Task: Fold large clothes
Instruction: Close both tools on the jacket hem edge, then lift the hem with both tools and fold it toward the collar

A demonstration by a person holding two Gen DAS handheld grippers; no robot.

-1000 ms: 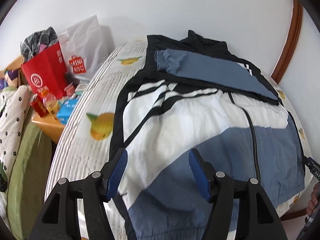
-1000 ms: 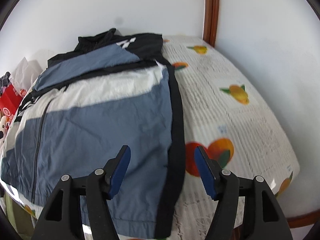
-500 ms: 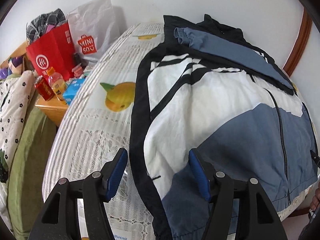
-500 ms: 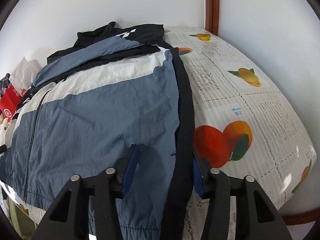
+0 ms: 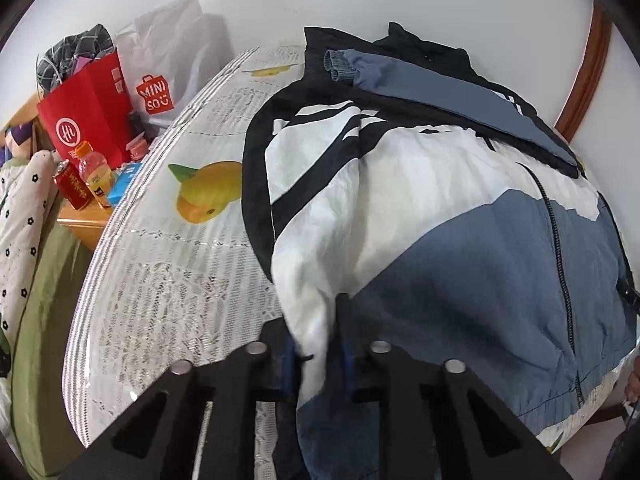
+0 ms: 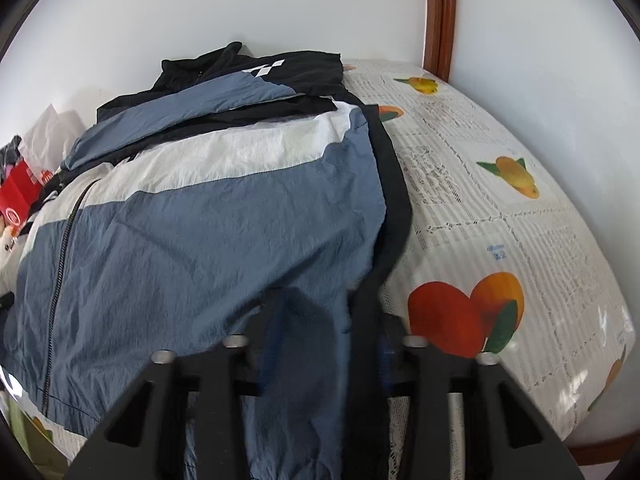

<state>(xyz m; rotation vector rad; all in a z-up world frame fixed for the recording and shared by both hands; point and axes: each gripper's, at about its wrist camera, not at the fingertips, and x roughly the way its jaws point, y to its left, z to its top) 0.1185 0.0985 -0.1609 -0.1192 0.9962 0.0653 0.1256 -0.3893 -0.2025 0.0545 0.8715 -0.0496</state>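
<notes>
Your left hand-held gripper (image 5: 316, 354) had just pinched the jacket (image 5: 460, 248) at its near hem, and the right hand-held gripper (image 6: 320, 344) apparently clamped the opposite corner; spread on the bed (image 6: 500, 220), it was ready for lifting.

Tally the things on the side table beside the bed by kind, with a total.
Shopping bags: 2, red bag and white Miniso bag
Red cans: 1
Orange drink bottles: 1
Blue boxes: 1
Total: 5
</notes>
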